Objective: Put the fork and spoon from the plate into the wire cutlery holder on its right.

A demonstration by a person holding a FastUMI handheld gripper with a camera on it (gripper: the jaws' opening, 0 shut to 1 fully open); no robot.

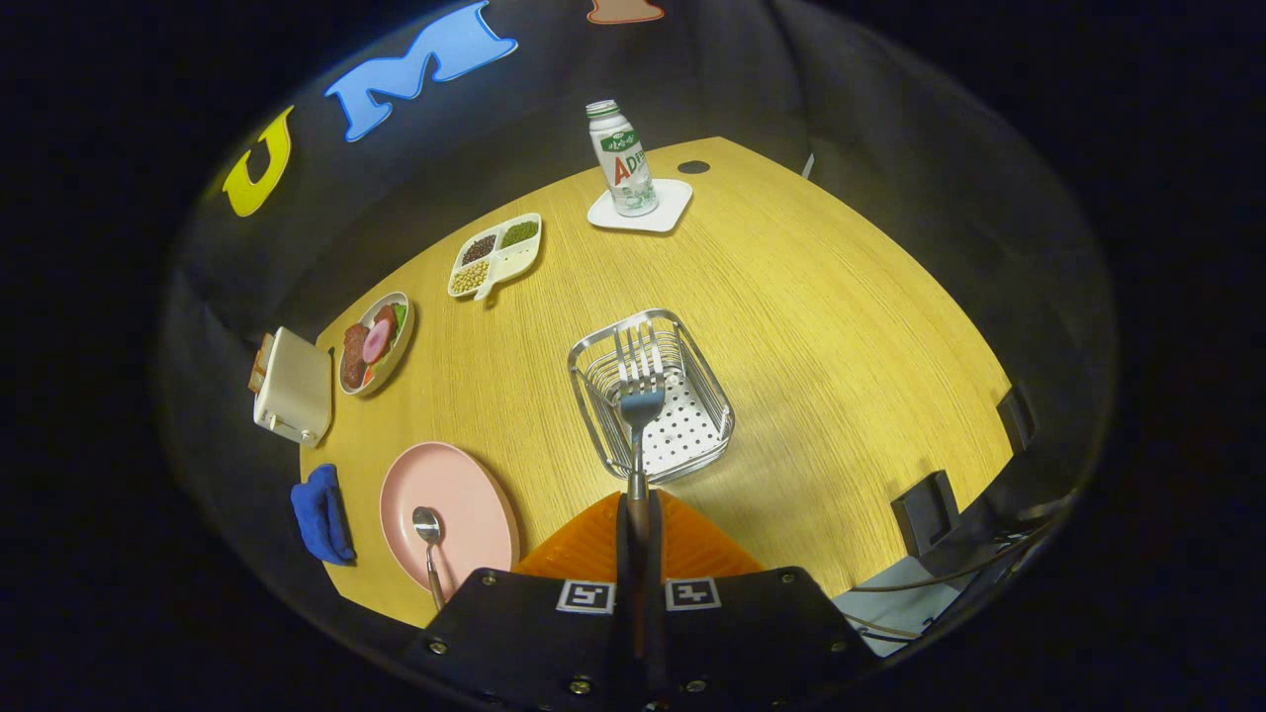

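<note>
The claw (638, 514) sits at the bottom centre of the frame, and its two fingers are pressed together on the handle of the fork (640, 396). The fork points away from the claw, with its tines up in the middle of the frame, in front of the wire cutlery holder (651, 394). Whether the tines are already inside the holder or only above it, I cannot tell. The holder is a rectangular wire basket with a white perforated bottom, and it stands on the wooden worktop (841, 326) just ahead of the fingers.

In the lower left of the frame lies the pink plate (450, 514), and the spoon (429, 549) rests on it with its bowl toward the plate's middle and its handle toward the near edge. Just left of the plate is a blue cloth (321, 514), at the edge of the worktop.

Farther up on the left stands a cream toaster (292, 388), and beside it a small dish of food (374, 342). Above these is a white divided tray (495, 255) with beans in its compartments. In the upper centre a bottle (623, 158) stands upright on a white coaster (641, 206).
</note>
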